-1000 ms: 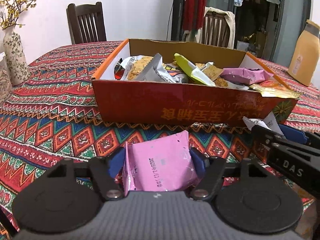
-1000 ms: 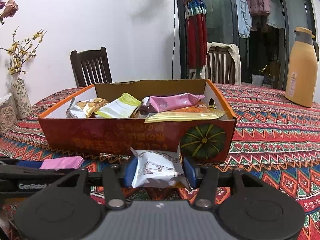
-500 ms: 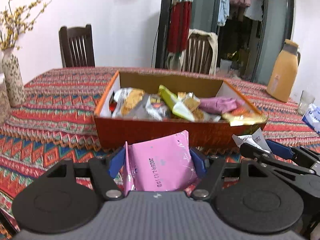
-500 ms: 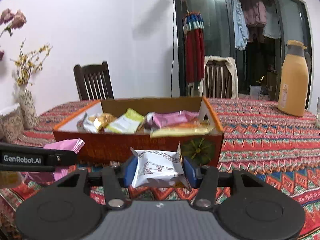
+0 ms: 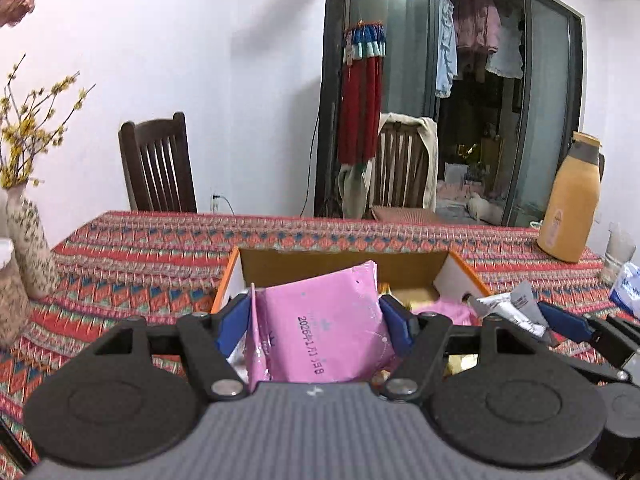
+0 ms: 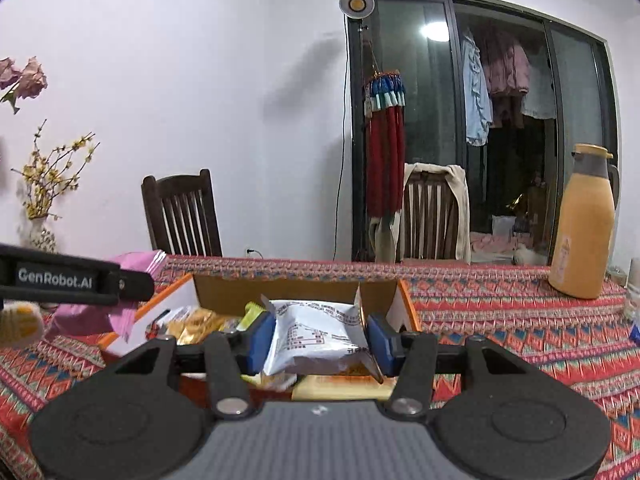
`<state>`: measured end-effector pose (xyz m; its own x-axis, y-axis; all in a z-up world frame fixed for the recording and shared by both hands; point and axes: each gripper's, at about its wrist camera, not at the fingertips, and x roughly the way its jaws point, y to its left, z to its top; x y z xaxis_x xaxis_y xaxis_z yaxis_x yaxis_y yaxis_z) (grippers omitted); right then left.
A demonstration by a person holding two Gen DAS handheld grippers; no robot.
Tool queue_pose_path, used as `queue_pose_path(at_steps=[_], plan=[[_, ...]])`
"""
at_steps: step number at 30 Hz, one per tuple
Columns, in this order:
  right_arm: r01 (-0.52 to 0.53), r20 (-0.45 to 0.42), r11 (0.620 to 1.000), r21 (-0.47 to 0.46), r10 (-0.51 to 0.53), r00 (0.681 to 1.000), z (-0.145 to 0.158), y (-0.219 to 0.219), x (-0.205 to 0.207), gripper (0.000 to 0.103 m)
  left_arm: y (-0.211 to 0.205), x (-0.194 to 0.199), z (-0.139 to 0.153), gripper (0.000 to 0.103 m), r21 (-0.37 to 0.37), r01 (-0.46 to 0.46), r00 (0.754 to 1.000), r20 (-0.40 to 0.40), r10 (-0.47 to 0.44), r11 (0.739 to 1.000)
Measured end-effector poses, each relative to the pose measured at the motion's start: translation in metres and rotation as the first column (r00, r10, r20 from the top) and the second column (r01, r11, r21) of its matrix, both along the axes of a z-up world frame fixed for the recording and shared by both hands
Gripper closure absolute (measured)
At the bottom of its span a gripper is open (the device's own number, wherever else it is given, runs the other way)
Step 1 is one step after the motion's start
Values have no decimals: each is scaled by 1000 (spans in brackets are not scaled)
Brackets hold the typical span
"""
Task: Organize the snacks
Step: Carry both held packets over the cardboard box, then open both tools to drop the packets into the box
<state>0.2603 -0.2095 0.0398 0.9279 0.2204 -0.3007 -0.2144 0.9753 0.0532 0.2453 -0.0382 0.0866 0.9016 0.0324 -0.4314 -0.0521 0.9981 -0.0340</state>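
My left gripper (image 5: 316, 320) is shut on a pink snack packet (image 5: 320, 328), held up over the near edge of the orange cardboard box (image 5: 340, 258). The right gripper (image 6: 318, 338) is shut on a white printed snack packet (image 6: 316, 332), also raised above the box (image 6: 296, 290). Inside the box lie several packets, among them golden ones (image 6: 192, 322) and a pink one (image 5: 444, 312). In the left wrist view the right gripper (image 5: 536, 314) shows at the right with its white packet (image 5: 508, 308). In the right wrist view the left gripper's finger (image 6: 76, 284) crosses the left side, carrying the pink packet (image 6: 120, 308).
The table wears a red patterned cloth (image 6: 500, 320). An orange thermos jug (image 6: 584, 224) stands at the back right, a glass (image 5: 619, 258) and a blue pack (image 5: 628, 288) near it. Vases with yellow flowers (image 5: 28, 248) stand left. Two wooden chairs (image 5: 158, 164) sit behind the table.
Both grippers have risen with their packets, from table level in front of the box to above its near wall. The view now looks over the box toward the room.
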Motion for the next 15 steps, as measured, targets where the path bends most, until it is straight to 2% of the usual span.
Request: queue_pose_path(at_steps=[8, 13, 15], plan=[[25, -24, 1000, -12, -25, 999, -1, 13, 51, 52, 4, 45, -6, 32, -20, -37, 999, 17, 37, 999], [31, -27, 999, 11, -31, 999, -16, 17, 78, 52, 19, 68, -33, 32, -73, -43, 999, 16, 44, 996], [32, -41, 999, -11, -33, 999, -24, 19, 85, 52, 22, 74, -44, 32, -72, -52, 998, 15, 53, 996]])
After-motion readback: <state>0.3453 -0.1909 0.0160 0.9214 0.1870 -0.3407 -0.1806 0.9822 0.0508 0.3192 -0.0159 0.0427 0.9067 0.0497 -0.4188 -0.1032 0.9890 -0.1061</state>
